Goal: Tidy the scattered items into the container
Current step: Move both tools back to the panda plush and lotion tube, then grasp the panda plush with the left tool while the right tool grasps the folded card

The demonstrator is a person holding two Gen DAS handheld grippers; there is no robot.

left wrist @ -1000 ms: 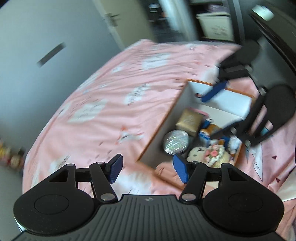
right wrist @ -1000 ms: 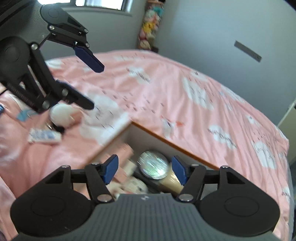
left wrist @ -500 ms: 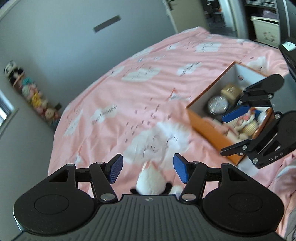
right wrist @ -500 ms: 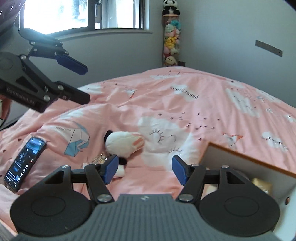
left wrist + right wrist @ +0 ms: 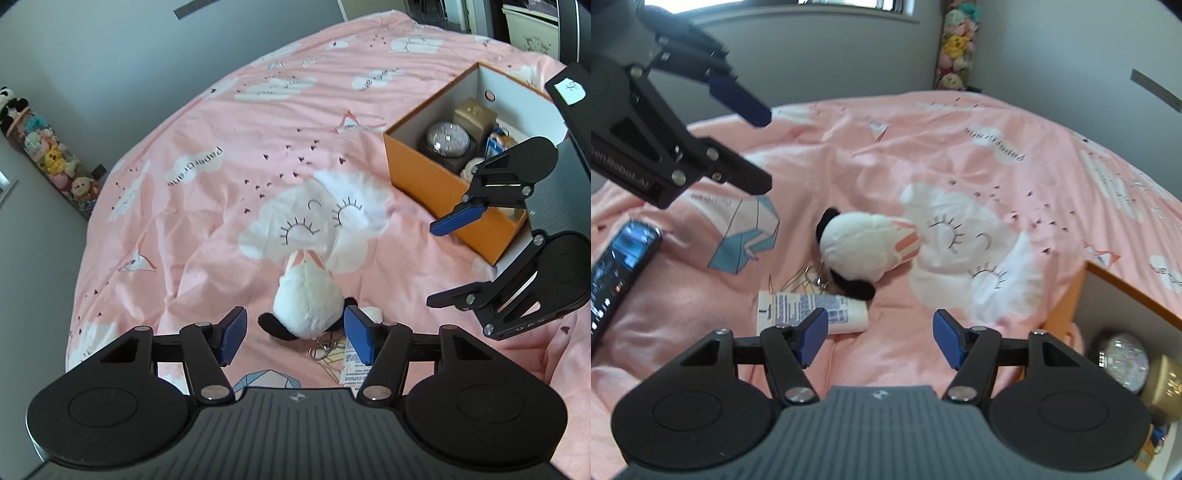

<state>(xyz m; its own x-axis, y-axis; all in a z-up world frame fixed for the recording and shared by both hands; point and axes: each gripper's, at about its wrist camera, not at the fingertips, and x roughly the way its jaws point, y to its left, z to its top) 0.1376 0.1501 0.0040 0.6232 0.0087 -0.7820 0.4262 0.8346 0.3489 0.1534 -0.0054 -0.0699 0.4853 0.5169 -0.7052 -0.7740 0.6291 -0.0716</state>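
Both the left gripper [image 5: 293, 334] and right gripper [image 5: 879, 338] are held with jaws apart, just narrowed, over the plush toy [image 5: 308, 299] on the bed [image 5: 207, 206]

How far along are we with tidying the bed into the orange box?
Done: the orange box already holds a glitter globe, a gold box and other small toys. In hand: nothing; the left gripper is open, with the white plush between its fingers, and the right gripper is open and empty. Left: the plush, the tube and perhaps the phone.
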